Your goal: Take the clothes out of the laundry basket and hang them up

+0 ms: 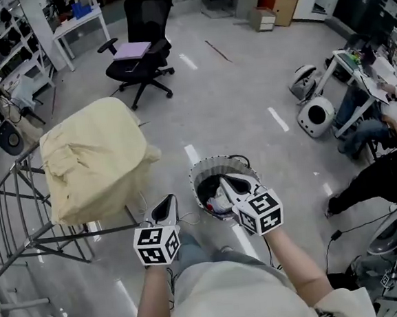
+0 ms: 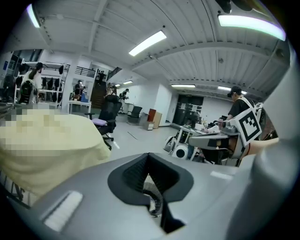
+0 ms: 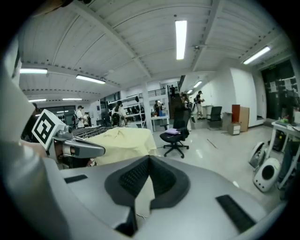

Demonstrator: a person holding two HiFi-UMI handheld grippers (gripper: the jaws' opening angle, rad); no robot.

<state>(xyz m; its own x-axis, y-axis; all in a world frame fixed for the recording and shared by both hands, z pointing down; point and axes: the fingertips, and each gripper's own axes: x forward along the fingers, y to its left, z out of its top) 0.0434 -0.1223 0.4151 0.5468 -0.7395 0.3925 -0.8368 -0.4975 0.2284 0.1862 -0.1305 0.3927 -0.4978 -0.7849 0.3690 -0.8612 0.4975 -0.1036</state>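
The left gripper (image 1: 168, 201) (image 2: 149, 155) has its jaws pressed together, with nothing between them. The right gripper (image 1: 229, 181) (image 3: 149, 159) also has its jaws fully closed and is empty. In the head view the right gripper lies over the basket's (image 1: 201, 169) opening, where clothes (image 1: 216, 202) sit inside. The left gripper is just left of the basket. A yellow cloth (image 1: 91, 157) is draped over the rack (image 1: 23, 204) further left.
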